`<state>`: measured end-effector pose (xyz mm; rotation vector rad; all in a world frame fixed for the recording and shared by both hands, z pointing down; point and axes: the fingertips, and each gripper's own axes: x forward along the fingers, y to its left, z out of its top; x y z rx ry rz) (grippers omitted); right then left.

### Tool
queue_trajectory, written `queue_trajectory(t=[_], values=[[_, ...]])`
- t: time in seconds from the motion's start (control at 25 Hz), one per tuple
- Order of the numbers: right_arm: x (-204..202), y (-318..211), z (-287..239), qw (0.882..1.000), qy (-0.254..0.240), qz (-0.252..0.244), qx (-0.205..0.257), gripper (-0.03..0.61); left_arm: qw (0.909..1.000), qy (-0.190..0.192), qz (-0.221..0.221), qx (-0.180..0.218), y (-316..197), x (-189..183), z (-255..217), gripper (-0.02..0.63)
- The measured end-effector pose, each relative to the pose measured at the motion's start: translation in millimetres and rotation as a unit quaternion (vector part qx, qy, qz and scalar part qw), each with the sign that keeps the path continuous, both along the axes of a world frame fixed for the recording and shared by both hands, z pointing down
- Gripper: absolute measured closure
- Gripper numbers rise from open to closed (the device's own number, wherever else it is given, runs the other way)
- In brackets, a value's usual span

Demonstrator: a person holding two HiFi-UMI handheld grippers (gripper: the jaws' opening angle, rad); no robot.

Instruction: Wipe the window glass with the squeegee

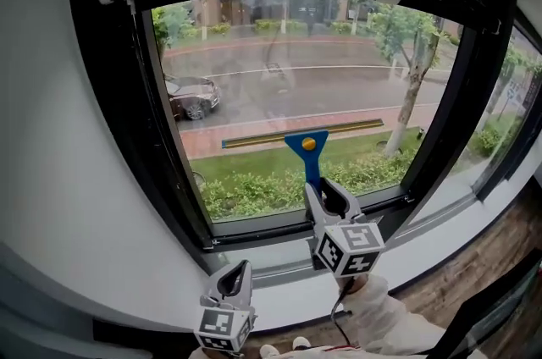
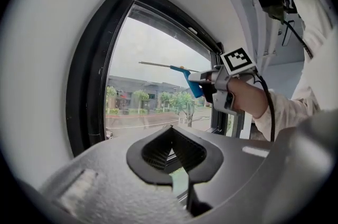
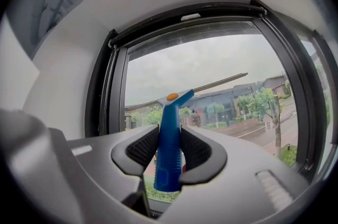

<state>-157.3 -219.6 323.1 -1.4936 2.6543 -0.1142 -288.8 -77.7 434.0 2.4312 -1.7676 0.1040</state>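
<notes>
Head view gives us the window glass (image 1: 279, 69) first, a wide pane in a black frame (image 1: 127, 146), with a wet street, a parked car (image 1: 193, 97) and hedges outside. Across the lower middle of the pane we see the squeegee (image 1: 306, 147). Its long thin blade runs side to side, the right end a little higher than the left. Its handle points down from the blade's middle, back toward us. The handle is bright blue and ribbed, widening into a triangular head with an orange button, and the blade strip looks dull yellow-green. We cannot tell whether the blade's edge actually touches the glass.

The right gripper (image 1: 325, 198) pinches the lower handle, one jaw on each side. The left gripper (image 1: 235, 277) hangs lower and to the left, well apart from the squeegee. Its jaws are pressed together at the tips, with nothing between them.
</notes>
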Motion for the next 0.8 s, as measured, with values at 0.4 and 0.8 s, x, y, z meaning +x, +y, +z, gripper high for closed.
queue_trajectory(t=[0.4,0.8], values=[[-59.8,-24.0,-160.3,0.991,-0.046,-0.021,0.121,0.445,0.9997,0.0,-0.008,0.021,7.8,-22.2,-16.6,0.614],[-79.4,-43.2,-227.3,0.985,-0.067,-0.033,0.157,0.445,0.9992,0.001,-0.023,0.032,7.9,-35.4,-21.4,0.614]])
